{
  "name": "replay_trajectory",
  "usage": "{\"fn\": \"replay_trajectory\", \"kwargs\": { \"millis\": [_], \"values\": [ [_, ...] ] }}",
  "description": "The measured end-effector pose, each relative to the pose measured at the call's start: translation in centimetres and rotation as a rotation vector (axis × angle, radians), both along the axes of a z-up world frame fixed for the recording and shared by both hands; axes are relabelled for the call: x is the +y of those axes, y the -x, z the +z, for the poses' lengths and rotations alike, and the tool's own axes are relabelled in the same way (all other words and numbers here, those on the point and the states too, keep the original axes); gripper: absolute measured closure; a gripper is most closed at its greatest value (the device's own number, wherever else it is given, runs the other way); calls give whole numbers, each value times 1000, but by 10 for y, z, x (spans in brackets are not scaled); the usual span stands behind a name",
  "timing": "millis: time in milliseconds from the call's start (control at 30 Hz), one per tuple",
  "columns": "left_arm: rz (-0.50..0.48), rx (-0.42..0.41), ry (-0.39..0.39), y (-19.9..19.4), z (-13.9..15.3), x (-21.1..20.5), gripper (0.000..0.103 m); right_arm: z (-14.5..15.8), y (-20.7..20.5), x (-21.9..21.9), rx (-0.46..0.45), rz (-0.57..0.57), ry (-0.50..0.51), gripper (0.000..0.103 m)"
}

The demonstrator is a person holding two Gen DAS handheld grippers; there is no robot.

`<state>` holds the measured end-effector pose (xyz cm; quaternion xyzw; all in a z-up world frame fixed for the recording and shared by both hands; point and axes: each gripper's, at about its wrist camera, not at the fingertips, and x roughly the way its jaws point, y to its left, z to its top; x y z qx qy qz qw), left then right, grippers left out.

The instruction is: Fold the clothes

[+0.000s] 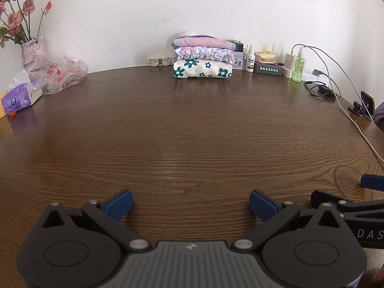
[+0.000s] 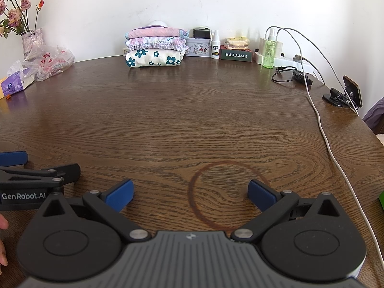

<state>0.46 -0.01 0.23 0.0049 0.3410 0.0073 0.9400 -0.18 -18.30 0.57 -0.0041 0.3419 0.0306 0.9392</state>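
A stack of three folded clothes [image 1: 203, 58] [image 2: 154, 48] sits at the far edge of the brown wooden table [image 1: 187, 132] against the wall: a white piece with teal flowers at the bottom, a ruffled floral one in the middle, a pink one on top. My left gripper [image 1: 190, 204] stands open low over the table's near side, nothing between its blue pads. My right gripper [image 2: 190, 195] is open too, over a dark ring stain [image 2: 225, 194] in the wood. Each gripper shows at the edge of the other's view. No loose garment is in sight.
A vase of dried roses [image 1: 32, 48], a plastic bag [image 1: 58, 74] and a tissue pack [image 1: 20, 98] stand far left. Spray bottles [image 2: 268, 50], boxes, a power strip, cables [image 2: 328, 144] and a phone on a stand [image 2: 345, 94] line the back right and right edge. Fingers [image 2: 3, 223] show at left.
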Motion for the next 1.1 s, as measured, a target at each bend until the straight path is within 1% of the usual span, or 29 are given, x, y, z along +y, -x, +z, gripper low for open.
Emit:
{"fn": "replay_trajectory", "kwargs": {
  "millis": [167,433,467,500,533,600,667,733,800,867,900,933,967,1000,1067,1100],
  "values": [
    [-2,1,0,-2,0,0,0,1,0,1,0,-2,1,1],
    [-42,23,-2,-9,3,3,0,3,-6,0,16,14,-5,1],
    [-61,38,5,-13,5,4,1,4,-7,-1,20,17,-7,0],
    [-87,44,30,-18,9,8,3,7,-11,-3,22,26,-32,0],
    [-113,36,67,-24,15,14,5,10,-16,-6,25,35,-59,1],
    [-113,-6,139,-44,33,29,4,24,-32,-11,-20,73,-87,1],
    [-89,-62,169,-78,51,43,3,41,-63,-13,-65,131,-32,1],
    [-110,-87,141,-121,63,45,3,55,-106,-14,-98,185,11,1],
    [-160,-74,117,-167,65,42,5,63,-155,-21,-112,216,-19,1],
    [-191,-63,123,-211,64,43,8,66,-206,-24,-104,221,-39,3],
    [-203,-76,141,-230,64,44,8,65,-232,-26,-86,235,-44,6],
    [-210,-85,161,-249,63,46,8,63,-256,-27,-82,228,-39,16],
    [-200,-83,173,-267,60,47,8,60,-279,-27,-76,222,-42,21],
    [-181,-76,180,-284,58,48,8,56,-300,-26,-61,247,-56,23],
    [-169,-33,177,-319,50,48,9,45,-333,-19,-11,267,-143,30],
    [-171,-18,180,-332,46,48,16,41,-349,-15,21,272,-177,34]
  ]
}}
